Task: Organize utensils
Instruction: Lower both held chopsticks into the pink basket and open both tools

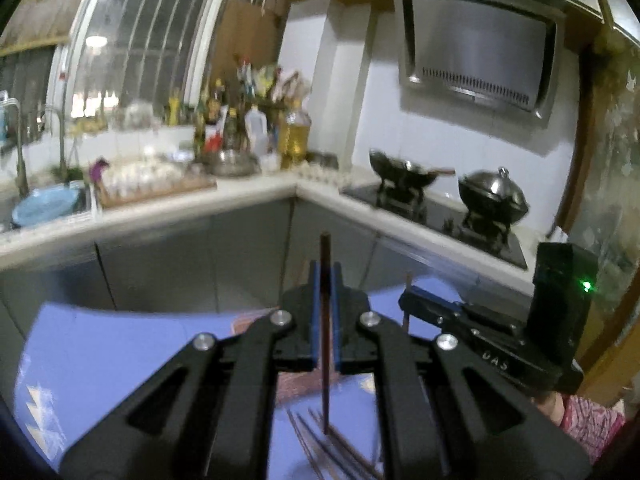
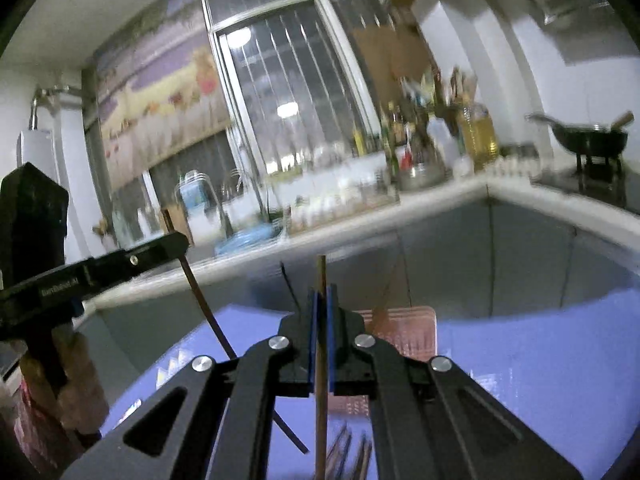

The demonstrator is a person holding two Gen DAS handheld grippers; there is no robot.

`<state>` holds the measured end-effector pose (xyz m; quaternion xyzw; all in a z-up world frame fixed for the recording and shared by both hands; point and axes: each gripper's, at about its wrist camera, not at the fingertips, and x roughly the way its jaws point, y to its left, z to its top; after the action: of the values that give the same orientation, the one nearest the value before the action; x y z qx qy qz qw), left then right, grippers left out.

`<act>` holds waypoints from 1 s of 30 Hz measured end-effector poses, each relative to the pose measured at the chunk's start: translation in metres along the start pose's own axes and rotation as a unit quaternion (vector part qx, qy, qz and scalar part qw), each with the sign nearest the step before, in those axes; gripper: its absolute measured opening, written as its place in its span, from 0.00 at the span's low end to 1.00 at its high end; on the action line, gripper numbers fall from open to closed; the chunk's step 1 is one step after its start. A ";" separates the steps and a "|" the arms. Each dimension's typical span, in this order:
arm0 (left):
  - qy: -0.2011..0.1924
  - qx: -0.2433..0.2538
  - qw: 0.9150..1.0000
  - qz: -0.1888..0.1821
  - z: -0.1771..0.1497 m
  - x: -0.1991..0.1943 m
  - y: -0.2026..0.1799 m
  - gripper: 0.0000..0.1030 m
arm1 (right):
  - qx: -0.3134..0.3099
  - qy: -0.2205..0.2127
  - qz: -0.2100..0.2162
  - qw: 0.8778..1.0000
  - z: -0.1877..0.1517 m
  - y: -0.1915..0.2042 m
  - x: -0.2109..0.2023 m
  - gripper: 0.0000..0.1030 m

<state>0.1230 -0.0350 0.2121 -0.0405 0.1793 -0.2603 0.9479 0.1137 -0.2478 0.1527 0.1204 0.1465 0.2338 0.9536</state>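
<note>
Dark chopstick (image 1: 325, 320) pinched upright, left hand-held gripper (image 1: 325, 316) | right hand-held gripper (image 2: 320, 336) pinches lighter chopstick (image 2: 320, 400)

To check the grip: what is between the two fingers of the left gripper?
A dark chopstick, upright, clamped between the left gripper's blue pads; the left wrist view shows it.

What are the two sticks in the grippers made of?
Dark chopstick in the left gripper: probably dark-stained wood or plastic, smooth and almost black. Light chopstick in the right gripper: likely bamboo or plain wood, matte tan. Blur leaves both uncertain.
</note>
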 end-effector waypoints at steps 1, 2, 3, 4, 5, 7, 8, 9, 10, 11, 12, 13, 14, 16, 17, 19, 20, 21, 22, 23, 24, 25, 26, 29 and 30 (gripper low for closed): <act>-0.010 0.002 1.000 0.006 0.010 0.002 0.001 0.04 | -0.003 -0.016 -0.003 1.000 0.010 0.001 0.005 0.04; -0.020 0.005 1.000 0.014 0.019 0.005 0.001 0.04 | -0.006 -0.036 -0.008 0.999 0.021 0.003 0.010 0.04; -0.033 0.009 0.999 0.026 0.029 0.007 0.002 0.04 | -0.010 -0.055 -0.016 0.998 0.030 0.003 0.013 0.04; -0.050 0.016 0.998 0.044 0.039 0.011 0.002 0.04 | -0.017 -0.077 -0.030 0.996 0.039 0.005 0.018 0.04; -0.065 0.023 0.996 0.061 0.044 0.016 0.003 0.04 | -0.024 -0.100 -0.046 0.994 0.045 0.007 0.024 0.04; -0.084 0.029 0.992 0.089 0.049 0.028 0.006 0.04 | -0.017 -0.129 -0.062 0.990 0.053 0.005 0.040 0.04; -0.085 0.030 0.991 0.100 0.048 0.037 0.009 0.04 | -0.014 -0.142 -0.070 0.987 0.055 0.004 0.049 0.04; -0.084 0.029 0.990 0.111 0.045 0.044 0.013 0.04 | -0.019 -0.152 -0.080 0.985 0.055 0.003 0.058 0.04; -0.081 0.026 0.989 0.122 0.039 0.055 0.019 0.04 | -0.026 -0.158 -0.090 0.983 0.052 0.003 0.067 0.04; -0.078 0.023 0.989 0.126 0.034 0.061 0.022 0.04 | -0.031 -0.159 -0.095 0.982 0.048 0.001 0.073 0.04; -0.072 0.019 0.989 0.129 0.027 0.069 0.027 0.04 | -0.035 -0.156 -0.099 0.982 0.044 -0.002 0.082 0.04; -0.060 0.011 0.990 0.129 0.017 0.077 0.034 0.04 | -0.035 -0.147 -0.101 0.983 0.038 -0.006 0.092 0.04; -0.050 0.003 0.991 0.126 0.009 0.083 0.038 0.04 | -0.034 -0.138 -0.102 0.985 0.030 -0.011 0.099 0.04; -0.035 -0.009 0.992 0.121 -0.009 0.091 0.045 0.04 | -0.034 -0.119 -0.106 0.987 0.012 -0.019 0.109 0.04; -0.029 -0.012 0.992 0.120 -0.017 0.095 0.047 0.04 | -0.034 -0.105 -0.106 0.988 0.003 -0.024 0.115 0.04; -0.010 -0.017 0.993 0.119 -0.033 0.104 0.049 0.04 | -0.031 -0.083 -0.107 0.990 -0.011 -0.027 0.122 0.04; -0.001 -0.018 0.993 0.120 -0.039 0.108 0.050 0.04 | -0.027 -0.067 -0.106 0.992 -0.018 -0.031 0.126 0.04; 0.008 -0.020 0.992 0.123 -0.046 0.113 0.051 0.04 | -0.022 -0.053 -0.105 0.993 -0.023 -0.034 0.130 0.04; 0.012 -0.021 0.992 0.127 -0.050 0.114 0.051 0.04 | -0.014 -0.040 -0.102 0.994 -0.027 -0.036 0.133 0.04; 0.019 -0.022 0.991 0.133 -0.054 0.115 0.051 0.04 | -0.009 -0.033 -0.100 0.994 -0.033 -0.032 0.132 0.05; 0.028 -0.025 0.990 0.138 -0.056 0.115 0.052 0.09 | -0.007 -0.022 -0.100 0.995 -0.036 -0.033 0.133 0.05; 0.031 -0.028 0.989 0.141 -0.058 0.115 0.053 0.24 | -0.010 -0.016 -0.105 0.994 -0.039 -0.029 0.132 0.06; 0.027 -0.032 0.988 0.147 -0.058 0.109 0.053 0.32 | -0.014 -0.011 -0.109 0.994 -0.041 -0.026 0.129 0.07; -0.004 -0.038 0.987 0.157 -0.058 0.082 0.051 0.41 | -0.026 -0.012 -0.106 0.994 -0.044 -0.013 0.113 0.19; -0.009 -0.039 0.987 0.156 -0.058 0.073 0.050 0.41 | -0.029 -0.015 -0.105 0.994 -0.044 -0.009 0.106 0.30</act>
<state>0.1847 -0.0282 0.1259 -0.0509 0.1852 -0.1017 0.9761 0.1929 -0.1977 0.0857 0.0800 0.1372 0.1345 0.9781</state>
